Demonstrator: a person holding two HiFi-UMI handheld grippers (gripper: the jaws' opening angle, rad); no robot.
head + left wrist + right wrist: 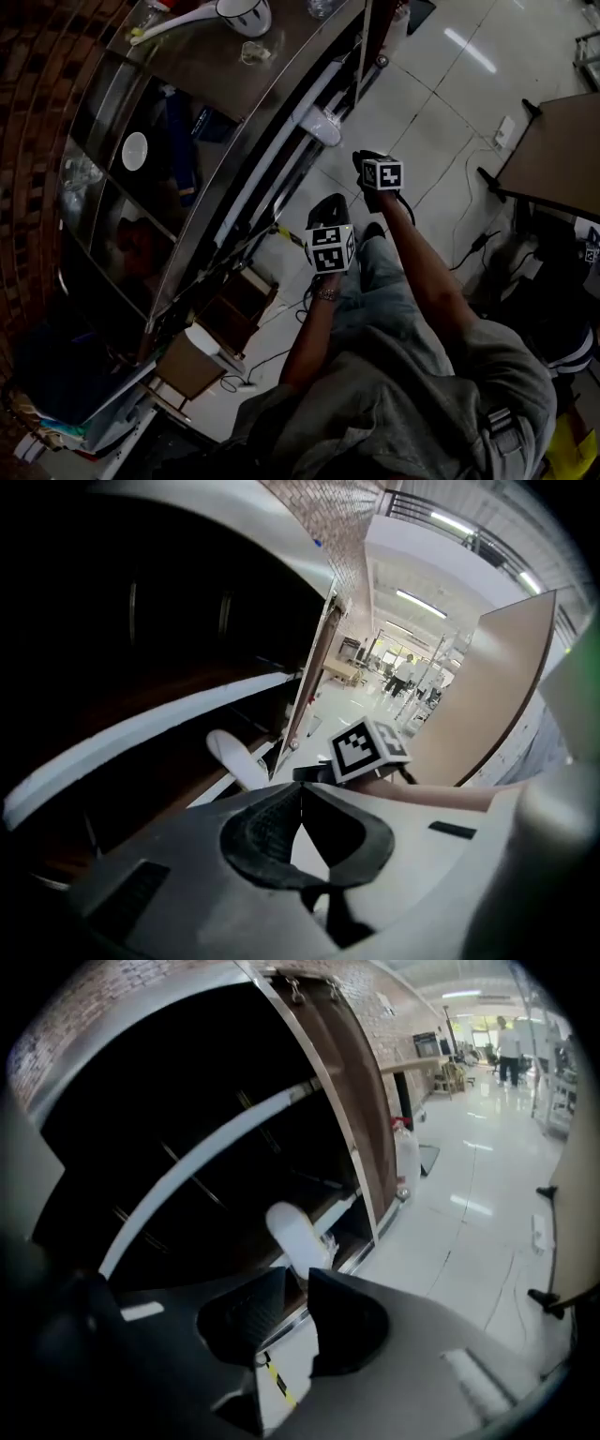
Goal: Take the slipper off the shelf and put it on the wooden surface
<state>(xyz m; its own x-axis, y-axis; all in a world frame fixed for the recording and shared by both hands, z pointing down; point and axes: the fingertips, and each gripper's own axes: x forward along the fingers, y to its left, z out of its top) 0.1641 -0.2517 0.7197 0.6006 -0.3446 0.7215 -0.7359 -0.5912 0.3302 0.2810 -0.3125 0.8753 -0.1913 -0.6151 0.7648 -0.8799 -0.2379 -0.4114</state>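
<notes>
A white slipper (319,125) lies on a low shelf of the dark shelf unit (234,187), its end poking out over the shelf's edge. My right gripper (362,157) hovers just to the right of it, over the tiled floor. In the right gripper view the slipper (298,1235) sits just beyond the jaw tips, and the right gripper (300,1285) shows a narrow gap with nothing in it. My left gripper (328,206) hangs lower and nearer to me; its jaw tips meet in the left gripper view (300,785), empty. The slipper (236,758) shows there too.
A brown tabletop (553,150) stands at the right, with a white power strip (504,131) and cables (469,248) on the floor beside it. The unit's top (206,70) carries a bowl (244,14). A bottle (406,1162) stands by the shelf's far end.
</notes>
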